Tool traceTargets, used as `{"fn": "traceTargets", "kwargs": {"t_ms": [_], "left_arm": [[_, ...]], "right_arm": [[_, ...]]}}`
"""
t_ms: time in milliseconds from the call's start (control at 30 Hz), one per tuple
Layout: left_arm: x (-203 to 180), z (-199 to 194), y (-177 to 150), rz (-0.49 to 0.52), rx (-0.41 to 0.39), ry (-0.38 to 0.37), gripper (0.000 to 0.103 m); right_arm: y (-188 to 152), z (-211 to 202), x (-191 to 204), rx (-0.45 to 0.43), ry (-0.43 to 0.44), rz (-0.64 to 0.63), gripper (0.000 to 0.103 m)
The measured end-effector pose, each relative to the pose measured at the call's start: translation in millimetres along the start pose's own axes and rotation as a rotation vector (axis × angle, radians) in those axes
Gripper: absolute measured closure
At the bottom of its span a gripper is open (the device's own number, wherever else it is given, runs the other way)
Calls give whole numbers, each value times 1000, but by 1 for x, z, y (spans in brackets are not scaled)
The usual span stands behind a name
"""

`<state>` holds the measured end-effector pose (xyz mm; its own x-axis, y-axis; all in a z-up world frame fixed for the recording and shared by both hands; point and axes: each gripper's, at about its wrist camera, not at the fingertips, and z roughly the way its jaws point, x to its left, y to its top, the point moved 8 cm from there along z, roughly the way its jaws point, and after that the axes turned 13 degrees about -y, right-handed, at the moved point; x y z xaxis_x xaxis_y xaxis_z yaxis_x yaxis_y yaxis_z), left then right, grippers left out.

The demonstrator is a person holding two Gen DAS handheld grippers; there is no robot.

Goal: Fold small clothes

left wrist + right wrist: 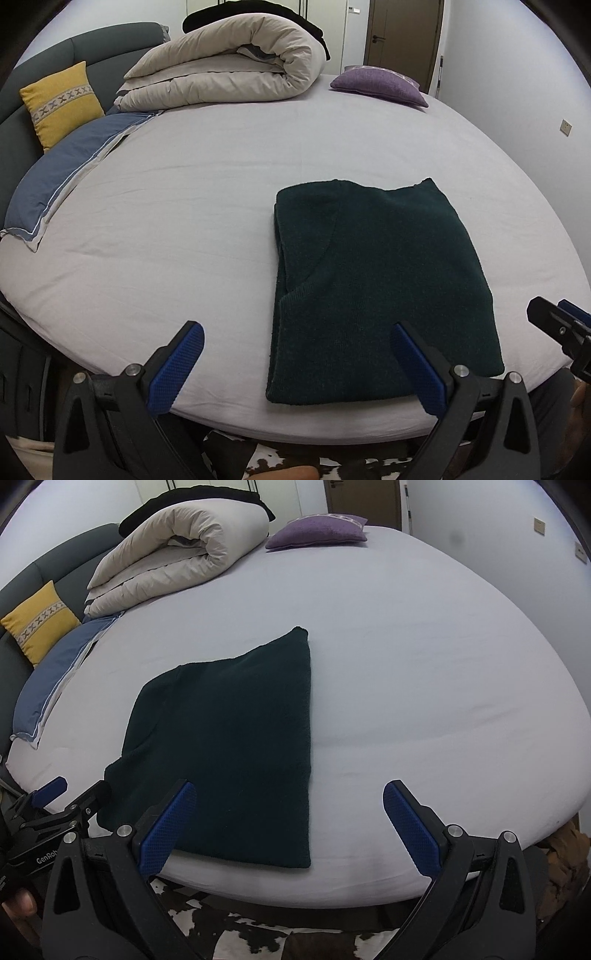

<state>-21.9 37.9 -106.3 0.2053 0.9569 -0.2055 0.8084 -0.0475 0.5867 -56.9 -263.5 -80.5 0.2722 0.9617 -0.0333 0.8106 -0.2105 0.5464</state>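
A dark green knitted sweater (373,280) lies folded into a flat rectangle near the front edge of the bed (184,221); it also shows in the right wrist view (236,746). My left gripper (297,332) is open and empty, held just above the bed's front edge, its right finger over the sweater's near left part. My right gripper (290,794) is open and empty, its left finger over the sweater's near edge. The right gripper shows at the right edge of the left wrist view (561,328), and the left gripper at the lower left of the right wrist view (66,797).
A rolled beige duvet (229,62) lies at the back of the bed. A purple cushion (380,86) is at the back right, a yellow cushion (61,103) and a blue pillow (70,170) at the left. A cowhide rug (277,934) lies below the bed's edge.
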Motion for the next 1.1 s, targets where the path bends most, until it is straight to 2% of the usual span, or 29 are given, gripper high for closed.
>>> {"fn": "traceTargets", "kwargs": {"t_ms": [1100], "left_arm": [[4, -4, -1, 1, -1, 4, 0]], "right_arm": [[1, -8, 6, 1, 10, -12, 0]]}}
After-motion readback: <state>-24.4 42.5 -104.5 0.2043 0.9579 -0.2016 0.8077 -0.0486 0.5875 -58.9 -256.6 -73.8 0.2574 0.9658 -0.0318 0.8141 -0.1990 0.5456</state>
